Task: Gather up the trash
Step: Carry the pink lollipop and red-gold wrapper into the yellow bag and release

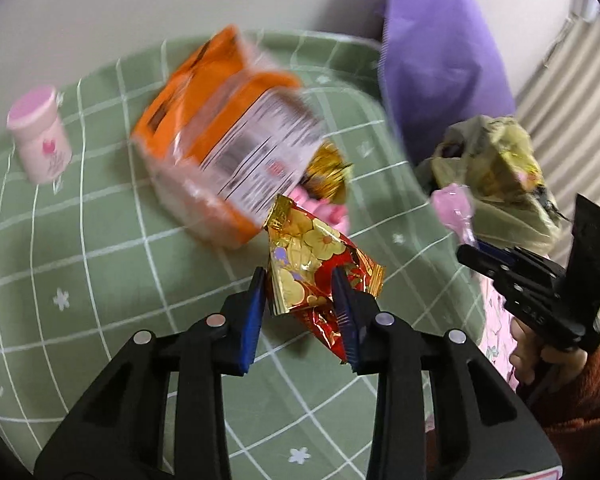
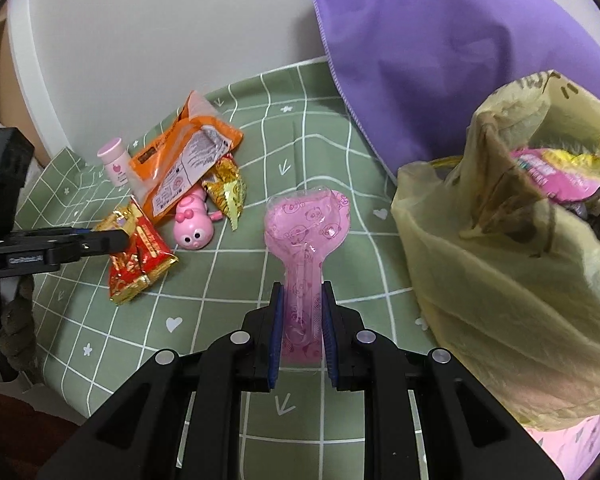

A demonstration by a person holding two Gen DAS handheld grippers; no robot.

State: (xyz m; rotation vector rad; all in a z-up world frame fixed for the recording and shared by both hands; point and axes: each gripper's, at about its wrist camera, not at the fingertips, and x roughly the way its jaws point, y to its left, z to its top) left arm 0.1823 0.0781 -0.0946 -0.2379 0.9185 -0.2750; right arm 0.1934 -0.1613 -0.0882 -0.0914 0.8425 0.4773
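2 grippers are at work over a green checked tablecloth (image 2: 228, 312), each with a piece of trash. The right gripper (image 2: 300, 320) has its jaws nearly closed on the narrow stem of a pink heart-shaped wrapper (image 2: 306, 220), which sticks out ahead of the fingers, clear of the cloth as far as I can judge. Just to its right stands a yellowish plastic bag (image 2: 500, 280) with its mouth open and several wrappers already inside, backed by a purple cloth (image 2: 440, 60).

The left gripper (image 1: 300, 300) has its jaws partly open around a red and gold snack packet (image 1: 312, 272); the blue pads sit against its 2 sides, so it looks pinched, though the packet is crumpled and I cannot be sure how firm the hold is.

Left on the cloth, bunched together, are an orange packet (image 2: 184, 164), a gold foil wrapper (image 2: 226, 188), a pink toy (image 2: 194, 228) and a small pink-capped bottle (image 2: 114, 160).

The step in hand, as I read it, is carrying the pink wrapper to the bag. Next, the right gripper needs to swing over the bag's mouth and let go there; the limp rim could fold shut, so the drop wants to be well inside. The red packet should follow.
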